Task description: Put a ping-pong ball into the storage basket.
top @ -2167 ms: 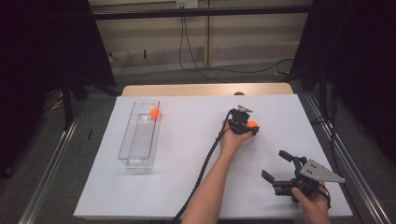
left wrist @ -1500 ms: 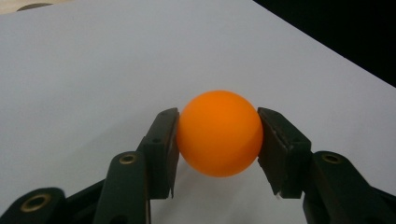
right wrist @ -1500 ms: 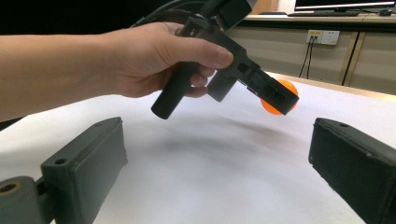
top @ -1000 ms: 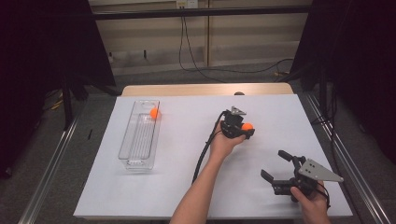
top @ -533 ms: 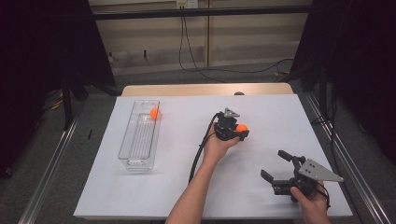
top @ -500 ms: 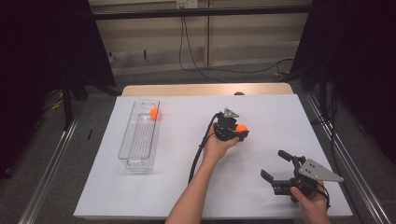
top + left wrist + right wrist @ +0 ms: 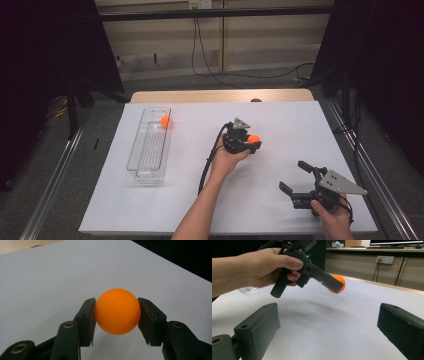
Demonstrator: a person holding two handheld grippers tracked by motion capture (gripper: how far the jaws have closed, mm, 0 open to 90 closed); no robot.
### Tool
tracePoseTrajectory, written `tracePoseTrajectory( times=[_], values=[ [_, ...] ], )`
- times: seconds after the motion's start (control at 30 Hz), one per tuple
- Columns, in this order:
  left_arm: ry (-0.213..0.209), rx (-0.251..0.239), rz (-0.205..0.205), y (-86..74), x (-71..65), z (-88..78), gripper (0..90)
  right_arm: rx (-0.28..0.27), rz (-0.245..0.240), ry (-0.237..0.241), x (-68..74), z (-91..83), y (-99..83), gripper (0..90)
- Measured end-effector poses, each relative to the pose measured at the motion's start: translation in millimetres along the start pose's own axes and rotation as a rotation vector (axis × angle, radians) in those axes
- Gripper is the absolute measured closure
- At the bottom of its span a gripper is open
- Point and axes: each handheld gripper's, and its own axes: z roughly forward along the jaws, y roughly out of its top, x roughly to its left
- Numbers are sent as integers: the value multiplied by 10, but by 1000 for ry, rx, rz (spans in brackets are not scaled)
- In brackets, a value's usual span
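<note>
No writing can be read anywhere. At the left of the high view a clear tray lies on the white counter – an orange ball in the tray sits at its far end. Near the centre of the frame the left hand reaches in from the bottom edge, forearm slanting up, and holds the left gripper above the counter; its jaws pinch a second orange ball by both sides. At the lower right the right hand keeps the right gripper low by the near edge – jaws spread wide, nothing between them.
</note>
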Motion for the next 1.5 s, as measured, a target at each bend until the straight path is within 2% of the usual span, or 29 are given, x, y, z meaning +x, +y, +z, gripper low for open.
tracePoseTrajectory(
  times=[0.23, 0.37, 0.53, 1.03, 1.5],
  values=[
    [-4, -5, 8, -8, 17, -77, 510, 1, -1, 3, 3, 3, 1, 35],
    [-8, -8, -9, -25, 19, -100, 510, 1, -2, 2, -2, 3, 0, 35],
    [-7, -2, -10, -32, 25, -118, 510, 0, -3, 1, 1, 2, 1, 35],
    [12, 8, -20, -81, 109, -222, 510, -3, -2, -3, -10, -4, 3, 35],
    [27, -6, -23, -80, 149, -333, 510, -3, -2, -4, -7, 2, 1, 35]
  ],
)
